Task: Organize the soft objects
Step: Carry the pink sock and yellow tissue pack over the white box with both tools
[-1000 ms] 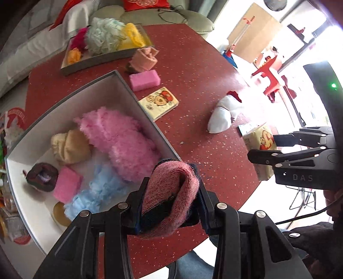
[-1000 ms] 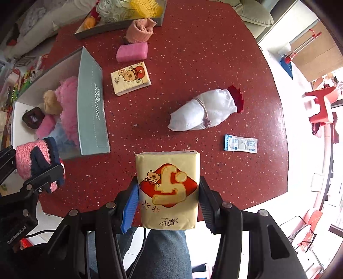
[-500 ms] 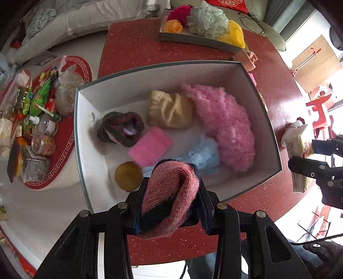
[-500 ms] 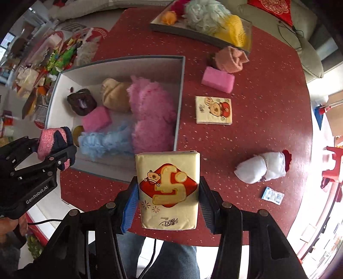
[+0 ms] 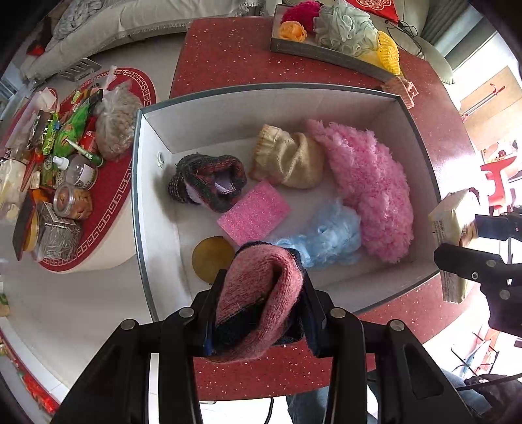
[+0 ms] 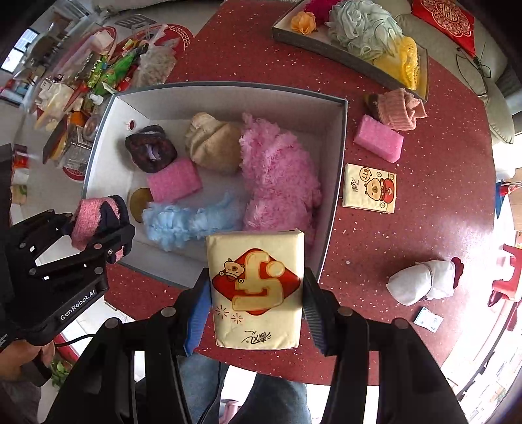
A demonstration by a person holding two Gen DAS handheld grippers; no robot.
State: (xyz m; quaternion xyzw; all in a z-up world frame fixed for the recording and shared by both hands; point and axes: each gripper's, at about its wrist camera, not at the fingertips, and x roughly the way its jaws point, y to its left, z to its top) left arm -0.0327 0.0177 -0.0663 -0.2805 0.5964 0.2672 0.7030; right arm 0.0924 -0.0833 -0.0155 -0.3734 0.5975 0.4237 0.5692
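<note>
Two soft loads we carry: our left gripper [image 5: 261, 313] squeezes the rolled knit sock [image 5: 257, 300] mid-body, our right gripper [image 6: 256, 303] clamps the light, squashy tissue pack [image 6: 256, 290] by its sides.

Red speckled surface [image 6: 424, 234]: landmark. Left of it, a low round stand with a red patterned mat [image 5: 107, 208], crowded with snack packets [image 5: 70, 130], a bag of nuts [image 5: 114, 124], jars [image 5: 71, 202]. Beyond the surface, a pale sofa [image 5: 130, 19] and red embroidered cushion [image 6: 447, 22]. Right of it, red plastic chair [image 5: 496, 176].
</note>
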